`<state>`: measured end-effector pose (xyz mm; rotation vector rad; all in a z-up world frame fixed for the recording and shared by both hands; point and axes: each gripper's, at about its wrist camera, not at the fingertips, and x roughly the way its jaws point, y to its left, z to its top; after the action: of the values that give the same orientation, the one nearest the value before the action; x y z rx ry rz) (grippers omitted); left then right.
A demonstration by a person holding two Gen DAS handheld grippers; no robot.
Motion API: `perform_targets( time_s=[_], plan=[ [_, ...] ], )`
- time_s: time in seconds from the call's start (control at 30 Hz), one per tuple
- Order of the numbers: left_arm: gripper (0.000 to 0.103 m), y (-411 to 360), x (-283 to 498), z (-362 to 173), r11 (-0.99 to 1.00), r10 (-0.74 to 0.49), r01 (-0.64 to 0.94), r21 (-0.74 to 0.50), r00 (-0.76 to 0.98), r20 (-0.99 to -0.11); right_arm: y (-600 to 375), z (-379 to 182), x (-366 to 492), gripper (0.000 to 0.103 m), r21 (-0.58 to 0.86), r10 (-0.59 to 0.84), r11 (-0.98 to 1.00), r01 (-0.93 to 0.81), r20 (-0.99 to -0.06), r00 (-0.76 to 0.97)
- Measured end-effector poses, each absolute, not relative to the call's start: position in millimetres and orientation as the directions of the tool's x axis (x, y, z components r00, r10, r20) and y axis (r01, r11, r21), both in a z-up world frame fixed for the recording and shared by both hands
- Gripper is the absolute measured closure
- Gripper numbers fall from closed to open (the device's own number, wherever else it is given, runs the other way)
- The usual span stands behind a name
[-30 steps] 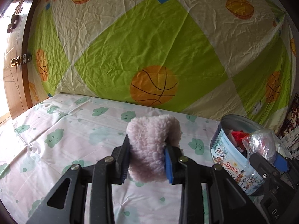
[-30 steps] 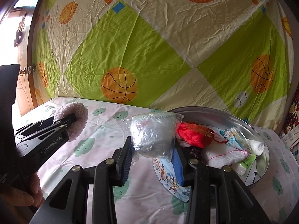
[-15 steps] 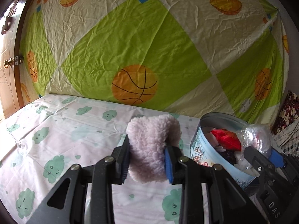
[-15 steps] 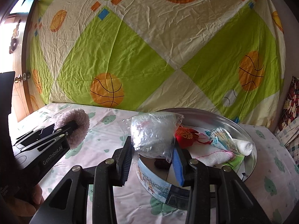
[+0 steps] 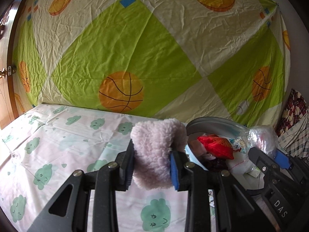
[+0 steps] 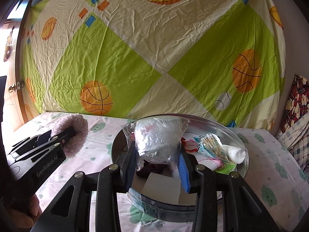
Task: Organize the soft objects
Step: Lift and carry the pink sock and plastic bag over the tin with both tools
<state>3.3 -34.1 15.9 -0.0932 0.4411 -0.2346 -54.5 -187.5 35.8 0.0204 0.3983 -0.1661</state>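
In the left wrist view, the left gripper is clamping a fluffy pale pink plush piece between its pads, holding it above the cloud-print sheet just left of the round metal tin. A red pouch is lying inside the tin

In the right wrist view, the right gripper is pinching a clear plastic bag with white filling over the tin, which is holding a white roll; the plush piece is hanging at far left
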Motion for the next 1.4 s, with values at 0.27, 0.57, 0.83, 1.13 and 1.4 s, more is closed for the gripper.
perform_targets(
  time_s=[0.27, 0.57, 0.83, 1.13, 1.4],
  plan=[
    [0.072, -56, 2, 22, 0.960, -0.279, 0.243, -0.139, 0.870, -0.406, -205, 37, -56, 0.062, -0.019, -0.175, 0.983, 0.182, -0.384, 0.906],
    [0.072, -79, 3, 28, 0.950, -0.311, 0.282, -0.131, 0.861, -0.401, -225, 37, -56, 0.062, -0.024, -0.205, 0.977, 0.213, -0.388, 0.899],
    [0.072, -100, 6, 28, 0.942, -0.334, 0.310, -0.126, 0.850, -0.408, -243, 38, -55, 0.062, -0.024, -0.234, 0.969, 0.245, -0.391, 0.890],
    [0.072, -115, 8, 30, 0.933, -0.358, 0.337, -0.126, 0.841, -0.405, -263, 41, -55, 0.062, -0.009, -0.260, 0.960, 0.278, -0.391, 0.883],
    [0.072, -123, 9, 30, 0.928, -0.371, 0.351, -0.127, 0.835, -0.405, -269, 44, -58, 0.062, -0.006, -0.265, 0.959, 0.285, -0.381, 0.886]
  ],
)
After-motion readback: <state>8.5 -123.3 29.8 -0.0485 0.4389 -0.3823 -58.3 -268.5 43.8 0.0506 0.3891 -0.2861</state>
